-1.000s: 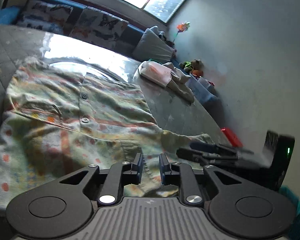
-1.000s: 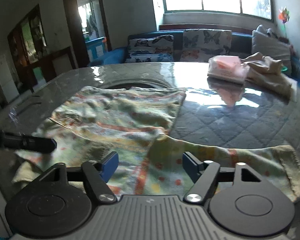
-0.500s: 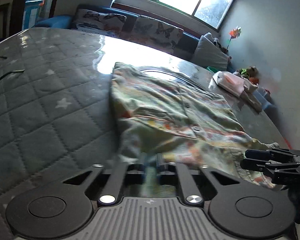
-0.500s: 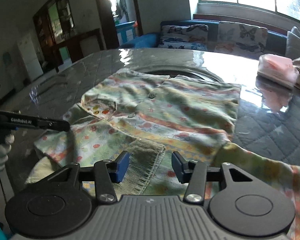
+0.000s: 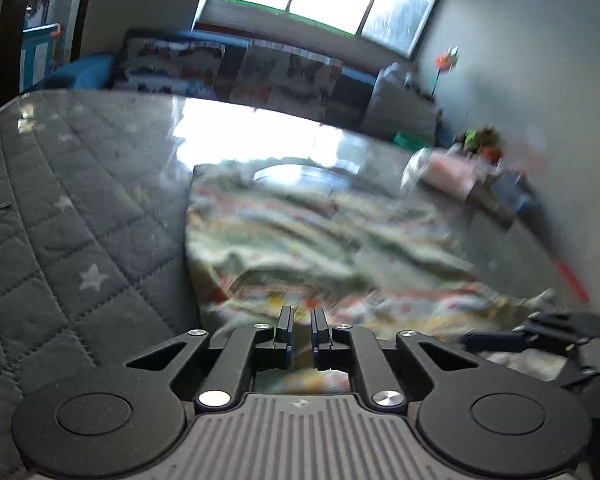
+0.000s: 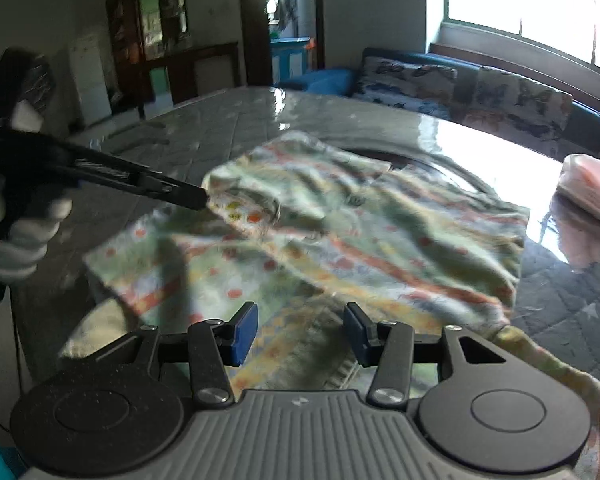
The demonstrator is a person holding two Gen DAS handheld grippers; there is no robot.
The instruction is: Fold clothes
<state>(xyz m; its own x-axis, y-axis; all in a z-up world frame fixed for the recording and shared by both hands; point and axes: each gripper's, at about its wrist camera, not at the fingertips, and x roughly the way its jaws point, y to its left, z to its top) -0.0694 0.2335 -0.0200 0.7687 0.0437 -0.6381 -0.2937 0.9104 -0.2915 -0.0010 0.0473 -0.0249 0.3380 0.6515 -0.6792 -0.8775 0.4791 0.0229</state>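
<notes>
A pale green shirt (image 6: 364, 236) with red and yellow spots lies spread on the table; it looks blurred in the left wrist view (image 5: 340, 248). My left gripper (image 5: 302, 326) has its fingers close together with the shirt's near edge between them. In the right wrist view the left gripper (image 6: 196, 200), held by a white-gloved hand (image 6: 24, 236), pinches the shirt's left side, and the cloth there stands raised. My right gripper (image 6: 300, 332) is open just above the ribbed hem at the near edge, its blue pads (image 6: 244, 332) apart. The right gripper (image 5: 540, 332) also shows at the lower right of the left view.
A grey quilted cover with stars (image 5: 60, 240) lies over the table under a glossy sheet. A pink packet (image 6: 588, 184) sits at the far right of the table. A sofa with butterfly cushions (image 6: 460, 80) stands behind, below the window.
The left gripper has moved from the shirt's middle to its left side and holds cloth there. The right gripper has shifted left over the hem and narrowed somewhat, still open.
</notes>
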